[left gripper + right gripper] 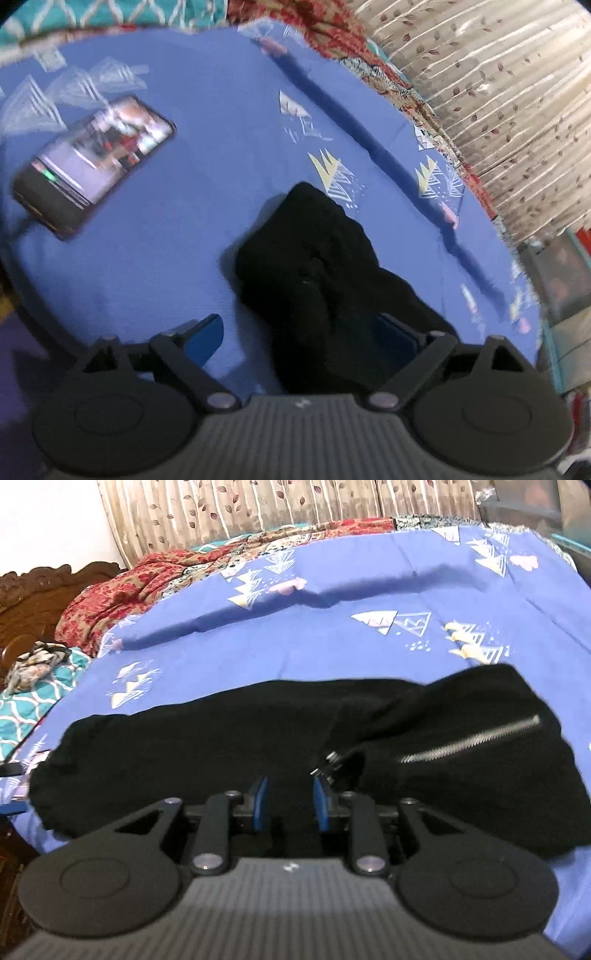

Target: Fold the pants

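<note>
Right wrist: soft black pants (207,746), metal zipper (469,740)

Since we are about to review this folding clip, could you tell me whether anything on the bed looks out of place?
Yes: a phone with its screen lit lies on the blue bedsheet, left of the black pants, an odd thing to have in a folding area. The sheet also has a raised crease beyond the pants.

A lit phone (94,162) lies on the blue bedsheet (177,236); beyond it, a leaf-print curtain (491,85) hangs.
</note>
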Motion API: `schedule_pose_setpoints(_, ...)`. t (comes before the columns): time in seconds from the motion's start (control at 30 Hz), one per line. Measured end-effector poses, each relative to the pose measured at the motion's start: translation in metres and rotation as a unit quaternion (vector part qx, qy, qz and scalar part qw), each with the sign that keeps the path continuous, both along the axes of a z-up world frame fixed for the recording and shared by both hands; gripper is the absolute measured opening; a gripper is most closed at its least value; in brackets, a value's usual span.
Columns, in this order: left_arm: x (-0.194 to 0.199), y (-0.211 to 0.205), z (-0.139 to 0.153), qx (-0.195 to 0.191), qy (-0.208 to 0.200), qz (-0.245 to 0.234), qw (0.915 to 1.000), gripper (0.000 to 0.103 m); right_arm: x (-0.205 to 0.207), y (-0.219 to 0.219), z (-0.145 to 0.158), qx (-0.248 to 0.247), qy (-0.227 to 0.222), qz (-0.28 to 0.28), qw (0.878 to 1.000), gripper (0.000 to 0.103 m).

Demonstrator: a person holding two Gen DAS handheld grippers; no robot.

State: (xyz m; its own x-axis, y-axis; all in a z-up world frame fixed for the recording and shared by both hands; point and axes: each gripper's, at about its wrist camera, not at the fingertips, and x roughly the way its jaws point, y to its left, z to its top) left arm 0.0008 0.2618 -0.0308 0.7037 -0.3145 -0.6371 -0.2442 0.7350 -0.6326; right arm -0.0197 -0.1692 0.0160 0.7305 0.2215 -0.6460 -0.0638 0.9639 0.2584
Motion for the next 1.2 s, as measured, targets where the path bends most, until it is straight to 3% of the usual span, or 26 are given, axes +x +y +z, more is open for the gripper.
schedule_pose_setpoints(0.27,0.037,-0.014,-0.028,-0.051,0.005,-0.033,0.9981,0.098,0.015,0.030,-0.011,0.035,0.050,0.033,0.998,0.032)
schedule_pose_setpoints(0.33,0.046,-0.022,-0.034,-0.045,0.012,-0.038,0.9982,0.102,0.019,0.035,-0.016,0.043,0.062,0.031,0.997,0.032)
schedule_pose_setpoints(0.43,0.049,-0.029,-0.037,-0.024,0.016,-0.035,0.9990,0.099,0.026,0.037,-0.023,0.066,0.087,0.025,0.994,0.032)
schedule_pose_setpoints(0.5,0.043,-0.032,-0.035,0.008,0.015,-0.029,0.9994,0.065,0.028,0.040,-0.020,0.078,0.086,0.029,0.993,0.032)
schedule_pose_setpoints(0.53,0.042,-0.032,-0.036,0.021,0.022,-0.031,0.9991,0.033,0.031,0.042,-0.016,0.085,0.080,0.034,0.993,0.032)
schedule_pose_setpoints(0.57,0.041,-0.030,-0.038,0.010,0.026,-0.033,0.9991,0.025,0.033,0.044,-0.012,0.093,0.076,0.039,0.992,0.032)
schedule_pose_setpoints(0.6,0.037,-0.025,-0.041,-0.015,0.027,-0.029,0.9991,0.023,0.036,0.046,-0.012,0.102,0.076,0.043,0.991,0.032)
schedule_pose_setpoints(0.67,0.028,-0.022,-0.038,-0.022,0.022,-0.021,0.9993,0.020,0.047,0.051,-0.020,0.129,0.101,0.052,0.985,0.032)
schedule_pose_setpoints(0.73,0.022,-0.028,-0.027,-0.010,0.010,-0.023,0.9996,0.018,0.060,0.059,-0.050,0.130,0.166,0.055,0.976,0.028)
schedule_pose_setpoints(0.87,0.017,-0.054,0.010,0.047,-0.030,-0.046,0.9974,0.017,0.061,0.053,-0.054,0.163,0.164,0.040,0.972,0.026)
schedule_pose_setpoints(1.03,0.019,-0.106,0.057,0.123,-0.090,-0.090,0.9842,0.017,0.046,0.031,-0.046,0.210,0.148,0.017,0.966,0.028)
schedule_pose_setpoints(1.2,0.017,-0.185,0.076,0.198,-0.142,-0.173,0.9544,0.017,0.029,-0.003,-0.039,0.247,0.125,-0.022,0.961,0.029)
